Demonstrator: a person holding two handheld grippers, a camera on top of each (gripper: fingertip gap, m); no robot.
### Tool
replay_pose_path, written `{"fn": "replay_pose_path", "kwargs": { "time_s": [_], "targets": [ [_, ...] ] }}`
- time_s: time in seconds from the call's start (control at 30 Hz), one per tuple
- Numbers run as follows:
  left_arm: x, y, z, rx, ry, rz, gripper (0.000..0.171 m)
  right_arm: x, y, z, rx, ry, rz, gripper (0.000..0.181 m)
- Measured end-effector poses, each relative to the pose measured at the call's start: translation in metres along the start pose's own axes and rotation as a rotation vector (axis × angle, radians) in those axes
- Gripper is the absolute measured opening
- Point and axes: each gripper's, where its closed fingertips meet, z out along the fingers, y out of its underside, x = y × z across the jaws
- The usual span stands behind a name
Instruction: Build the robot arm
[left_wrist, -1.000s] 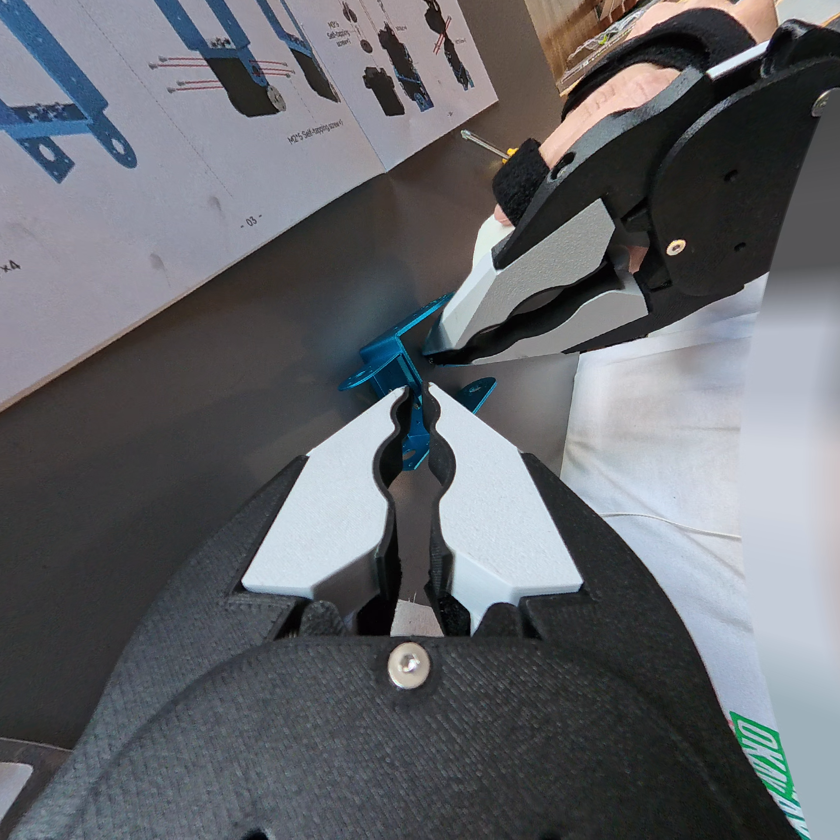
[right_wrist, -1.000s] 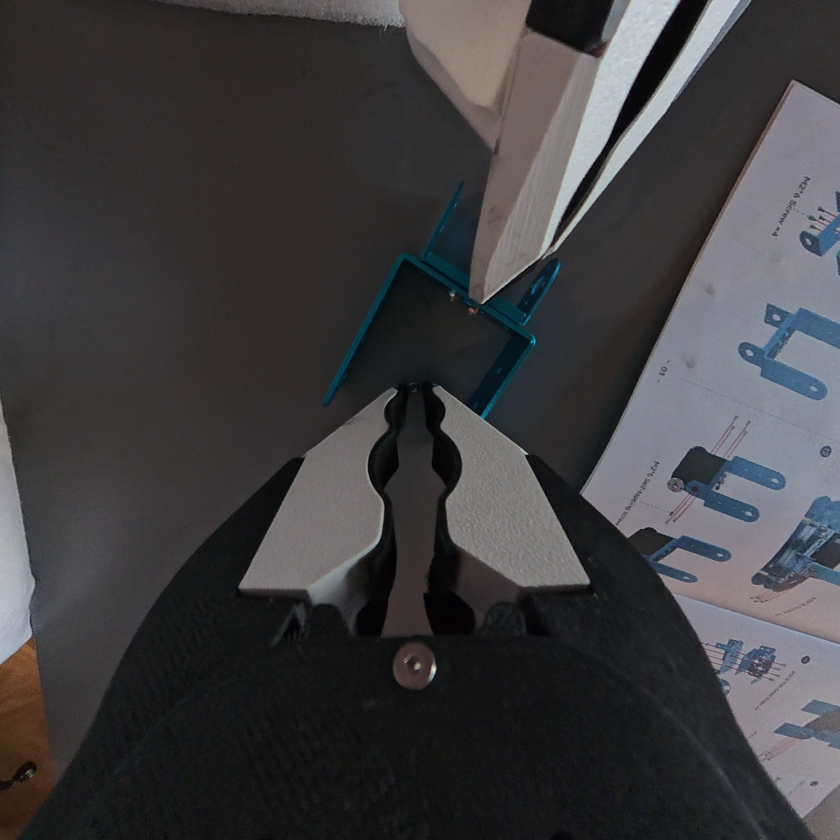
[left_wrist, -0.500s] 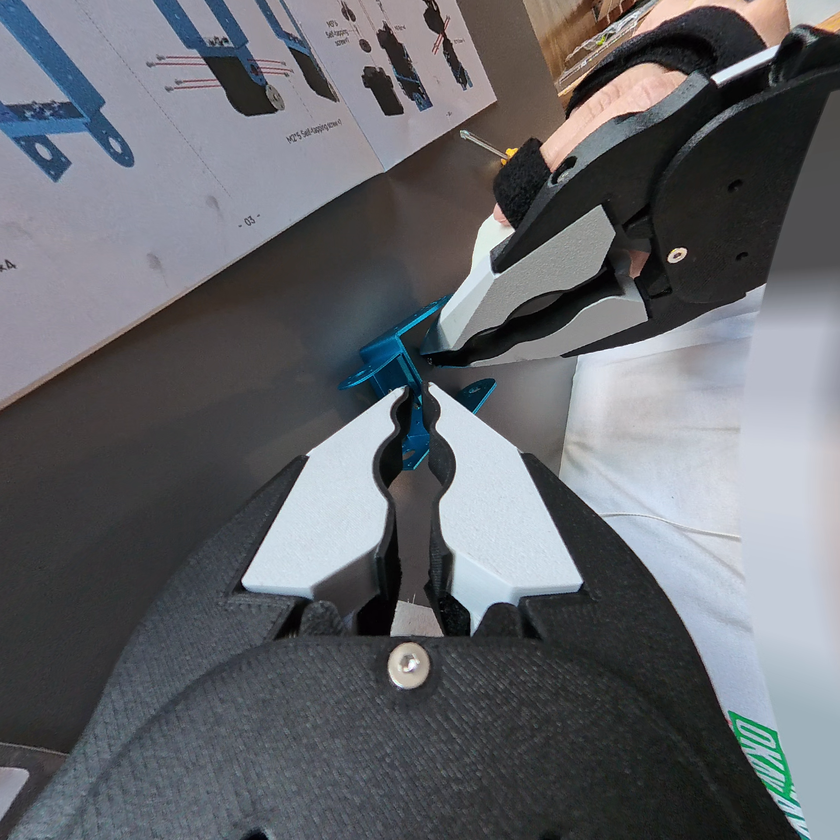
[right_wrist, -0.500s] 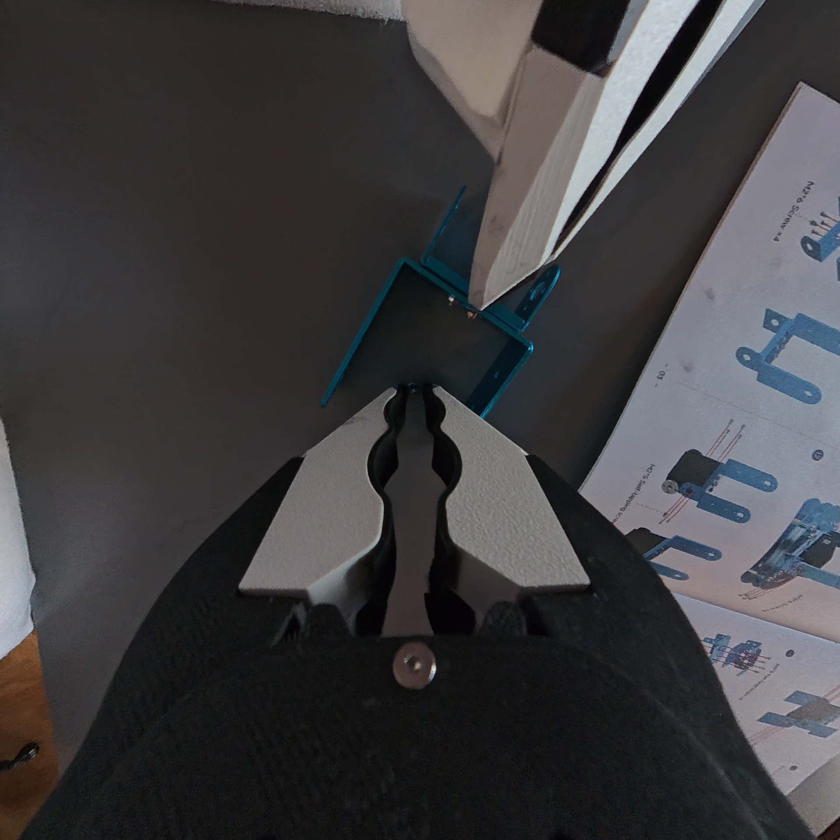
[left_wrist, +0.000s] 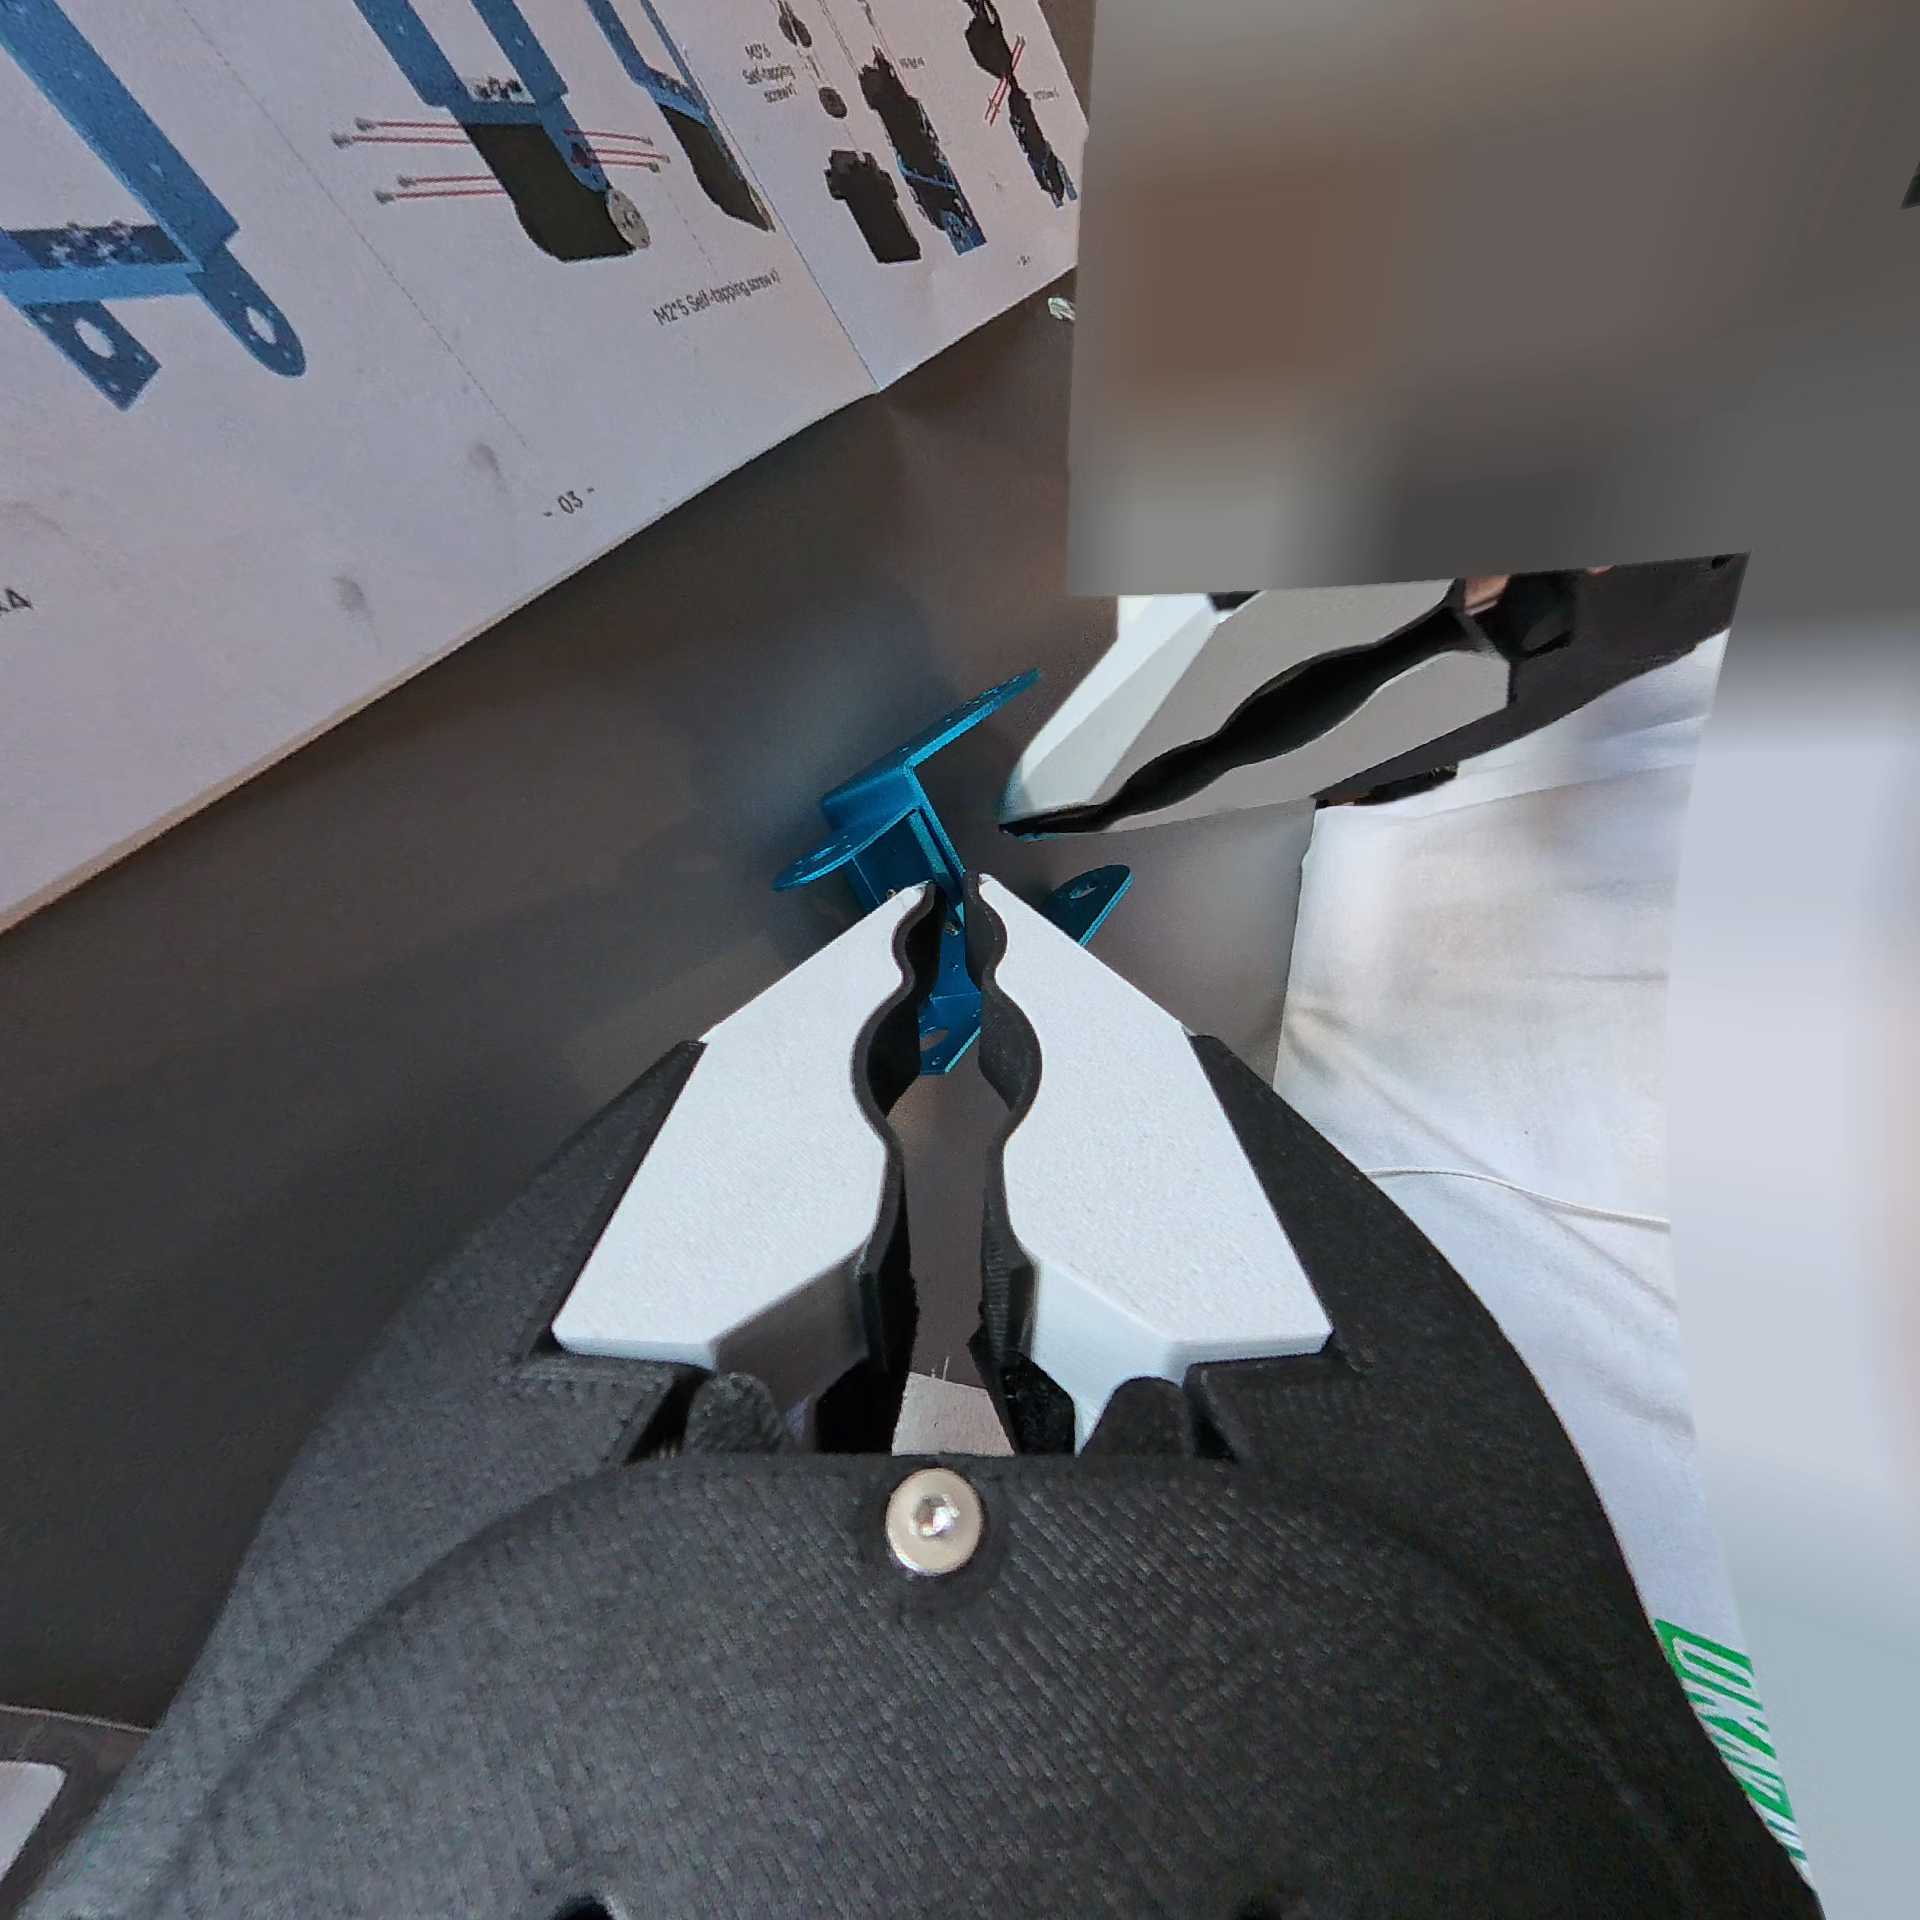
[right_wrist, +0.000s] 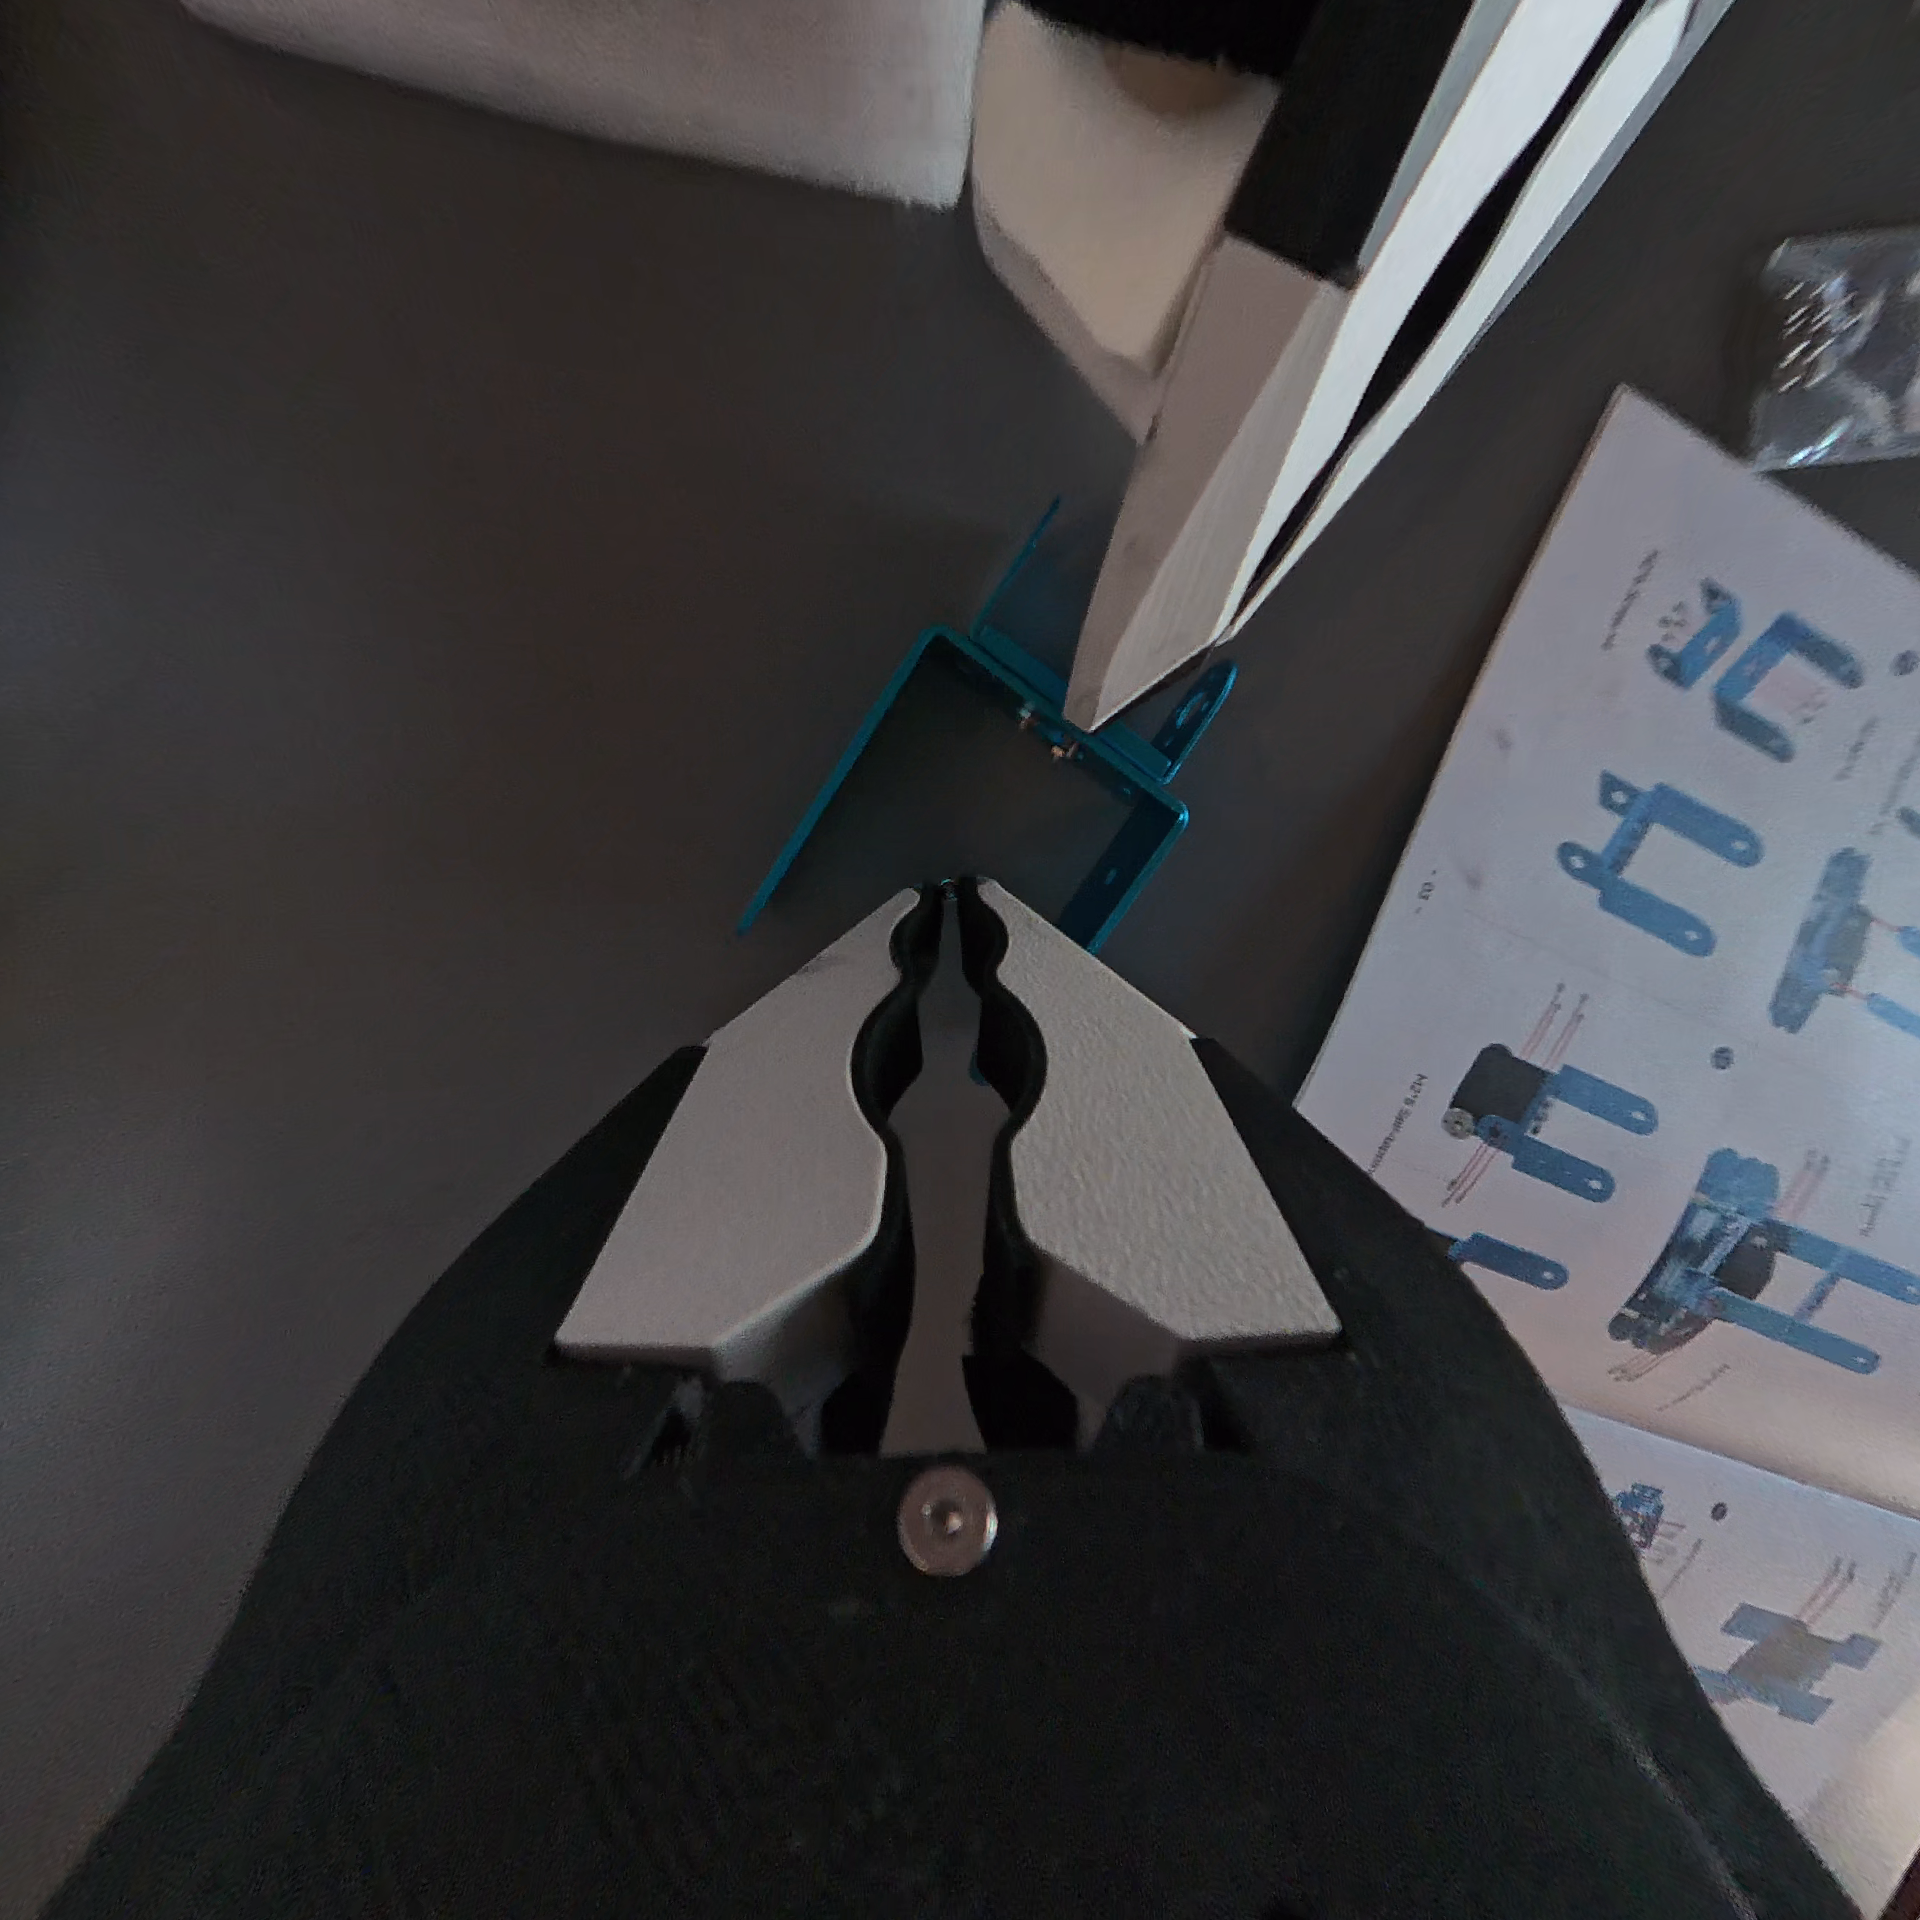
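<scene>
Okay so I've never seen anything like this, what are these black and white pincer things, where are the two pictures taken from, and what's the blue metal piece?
Each pincer is a hand-held gripper with two white fingers; a person holds one in each hand. A camera sits on each gripper and looks forward along its fingers, so each picture is one gripper's own view.

In the left wrist view, the left gripper is shut on a blue metal bracket, a folded piece with small holes. The right gripper comes in from the right with its tips closed beside the bracket.

In the right wrist view, the right gripper is closed, with something tiny and dark at its tips, too small to identify.

Everything is over a dark grey table. An open instruction booklet and a small clear bag of hardware lie on it.
</scene>
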Motion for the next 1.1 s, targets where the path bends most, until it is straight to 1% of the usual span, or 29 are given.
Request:
{"fn": "replay_pose_path", "kwargs": {
  "time_s": [0.13, 0.3, 0.37, 0.47, 0.7, 0.8, 1.0, 1.1],
  "targets": [
    [0.000, 0.000, 0.000, -0.001, -0.001, 0.003, 0.002, 0.001, -0.009, -0.006, 0.174, 0.097, -0.049, 0.002],
    [0.000, 0.000, 0.000, -0.001, 0.011, -0.003, 0.002, 0.003, -0.014, -0.006, 0.357, 0.277, -0.125, 0.002],
    [0.000, 0.000, 0.000, -0.001, 0.016, -0.006, 0.002, 0.007, -0.015, -0.007, 0.389, 0.366, -0.183, 0.002],
    [0.000, 0.000, 0.000, -0.002, 0.015, -0.003, 0.002, 0.012, -0.014, -0.006, 0.397, 0.472, -0.301, 0.002],
    [-0.001, 0.001, 0.000, -0.008, 0.017, -0.003, 0.001, 0.015, -0.028, -0.016, 0.489, 0.623, -0.470, 0.002],
    [0.000, 0.001, 0.000, -0.009, 0.024, -0.007, 0.000, 0.016, -0.027, -0.014, 0.493, 0.620, -0.498, 0.002],
    [0.000, 0.001, 0.000, -0.006, 0.038, -0.020, 0.000, 0.016, -0.024, -0.010, 0.495, 0.589, -0.475, 0.001],
    [0.004, 0.002, 0.003, -0.013, 0.071, -0.035, 0.002, 0.016, -0.022, -0.008, 0.488, 0.579, -0.462, 0.001]
  ]
}}
